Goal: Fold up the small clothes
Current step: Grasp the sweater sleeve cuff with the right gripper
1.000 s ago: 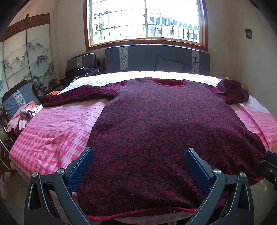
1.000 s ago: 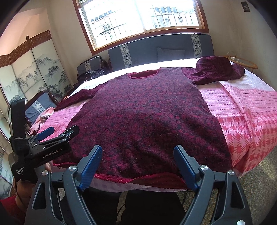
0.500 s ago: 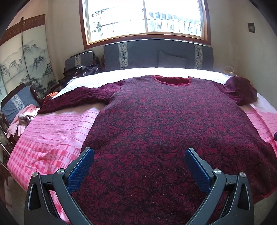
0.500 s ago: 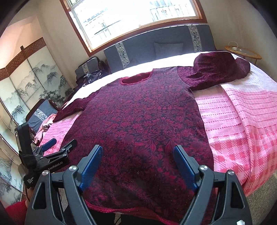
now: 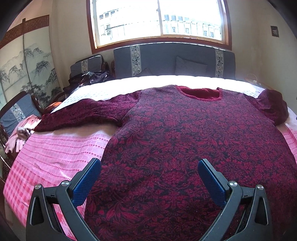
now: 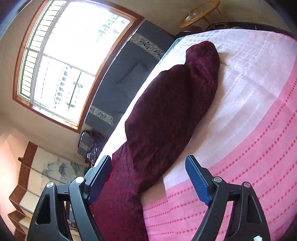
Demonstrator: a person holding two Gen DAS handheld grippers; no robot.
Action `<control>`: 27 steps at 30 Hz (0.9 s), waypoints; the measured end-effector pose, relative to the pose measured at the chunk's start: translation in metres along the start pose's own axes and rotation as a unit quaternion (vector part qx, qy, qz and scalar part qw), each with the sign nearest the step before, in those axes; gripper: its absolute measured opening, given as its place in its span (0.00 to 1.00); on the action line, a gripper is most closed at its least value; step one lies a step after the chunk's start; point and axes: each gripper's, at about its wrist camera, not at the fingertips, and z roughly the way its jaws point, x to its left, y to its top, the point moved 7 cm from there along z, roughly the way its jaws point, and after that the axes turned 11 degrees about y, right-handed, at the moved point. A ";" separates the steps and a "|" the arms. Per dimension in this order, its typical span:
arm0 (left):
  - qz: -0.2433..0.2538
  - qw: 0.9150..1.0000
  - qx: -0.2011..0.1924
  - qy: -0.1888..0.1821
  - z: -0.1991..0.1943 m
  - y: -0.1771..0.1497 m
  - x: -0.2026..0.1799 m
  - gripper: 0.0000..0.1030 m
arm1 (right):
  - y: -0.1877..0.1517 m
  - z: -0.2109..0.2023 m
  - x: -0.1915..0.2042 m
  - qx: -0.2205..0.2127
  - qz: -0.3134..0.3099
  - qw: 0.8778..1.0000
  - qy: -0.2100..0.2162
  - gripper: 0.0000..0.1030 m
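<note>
A dark red floral-patterned sweater (image 5: 185,140) lies flat, front up, on the pink bed (image 5: 55,155), neckline toward the headboard. Its left sleeve (image 5: 83,113) stretches out sideways; its right sleeve (image 5: 272,107) lies bunched near the bed's right side. My left gripper (image 5: 148,178) is open and empty, hovering above the sweater's lower body. My right gripper (image 6: 149,178) is open and empty, tilted sideways and close over the sweater's right sleeve (image 6: 172,111), jaws straddling its shoulder end without touching.
A grey headboard (image 5: 167,59) and a window are behind the bed. A white sheet (image 6: 250,77) covers the bed's head end. Chairs with clothes (image 5: 20,129) stand at the left beside a painted screen (image 5: 24,70). A round side table (image 6: 200,13) stands at the right.
Both grippers moved forward over the bed. The right gripper swung right, rolled sideways and came in close to the right sleeve. Both stayed open.
</note>
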 end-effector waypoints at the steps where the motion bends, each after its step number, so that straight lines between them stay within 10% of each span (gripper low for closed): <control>1: -0.002 1.000 0.016 -0.005 0.006 -0.002 0.000 1.00 | 0.019 -0.001 -0.010 -0.016 0.011 1.000 -0.009 0.76; 7: -0.037 0.998 0.054 -0.021 0.022 -0.008 0.010 1.00 | 0.094 0.005 -0.056 -0.079 0.062 0.994 -0.038 0.68; 22: -0.017 0.998 0.058 -0.013 0.020 -0.005 0.007 1.00 | 0.142 0.050 -0.093 -0.070 0.076 0.991 -0.081 0.45; 25: -0.023 0.998 0.061 -0.015 0.021 -0.004 0.010 1.00 | 0.138 0.053 -0.101 -0.050 0.067 0.986 -0.142 0.06; 27: -0.032 0.998 0.059 -0.016 0.022 -0.003 0.013 1.00 | 0.137 0.048 -0.105 -0.061 0.077 0.985 -0.139 0.06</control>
